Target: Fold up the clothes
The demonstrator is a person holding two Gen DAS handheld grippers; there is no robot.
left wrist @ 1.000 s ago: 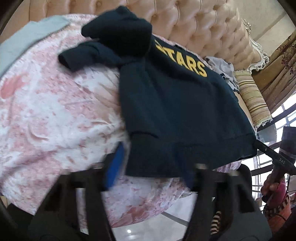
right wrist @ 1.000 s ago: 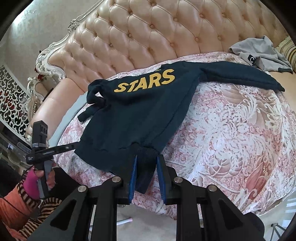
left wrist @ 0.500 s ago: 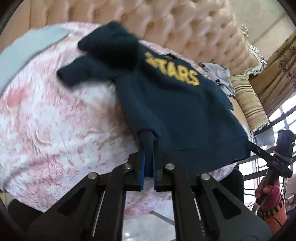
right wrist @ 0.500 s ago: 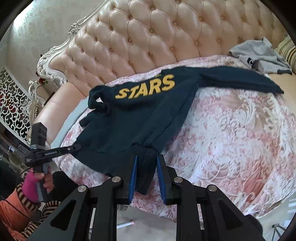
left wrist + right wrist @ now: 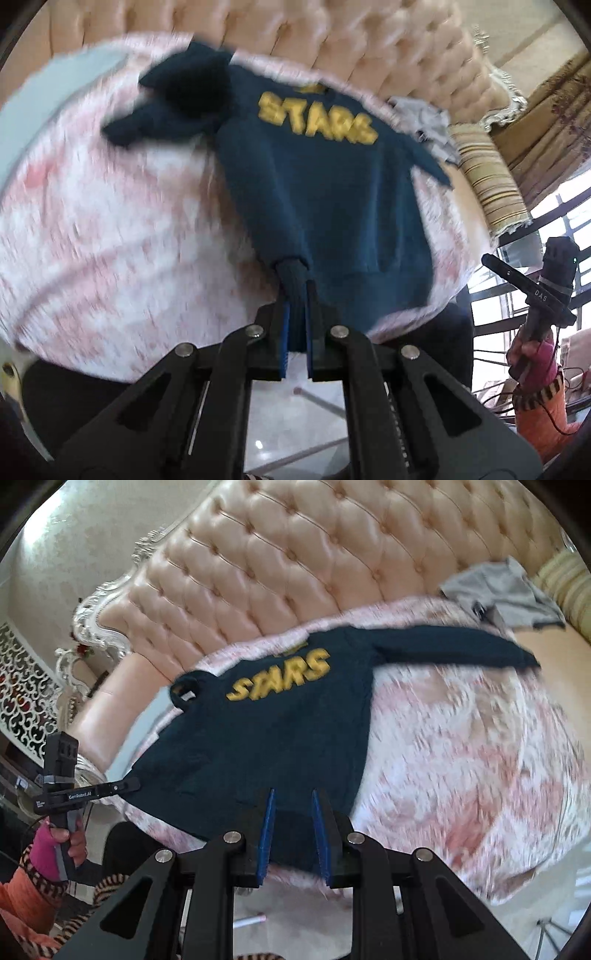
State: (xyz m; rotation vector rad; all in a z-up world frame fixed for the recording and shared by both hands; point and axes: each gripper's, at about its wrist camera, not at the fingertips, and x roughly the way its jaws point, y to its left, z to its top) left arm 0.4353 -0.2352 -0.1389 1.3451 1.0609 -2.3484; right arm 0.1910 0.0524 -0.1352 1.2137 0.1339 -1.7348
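A navy sweatshirt (image 5: 325, 192) with yellow "STARS" lettering lies face up on the pink floral bedspread (image 5: 110, 229). My left gripper (image 5: 297, 295) is shut on one corner of its ribbed hem, and the cloth stands bunched between the blue pads. In the right wrist view the sweatshirt (image 5: 280, 731) stretches from the hem to the headboard, one sleeve lying straight out to the right. My right gripper (image 5: 293, 812) is shut on the other hem corner. The left gripper (image 5: 88, 794) shows at the far left, held by a gloved hand. The other sleeve is bunched near the collar.
A tufted peach headboard (image 5: 295, 561) backs the bed. A grey garment (image 5: 506, 587) lies at the bed's far right beside a striped pillow (image 5: 487, 184). A pale blue cloth (image 5: 55, 85) covers the far left corner. Floor shows below the bed's near edge.
My left gripper has shut on the hem corner it was open around. Both grippers have risen a little and drawn the sweatshirt's hem toward the bed's near edge.
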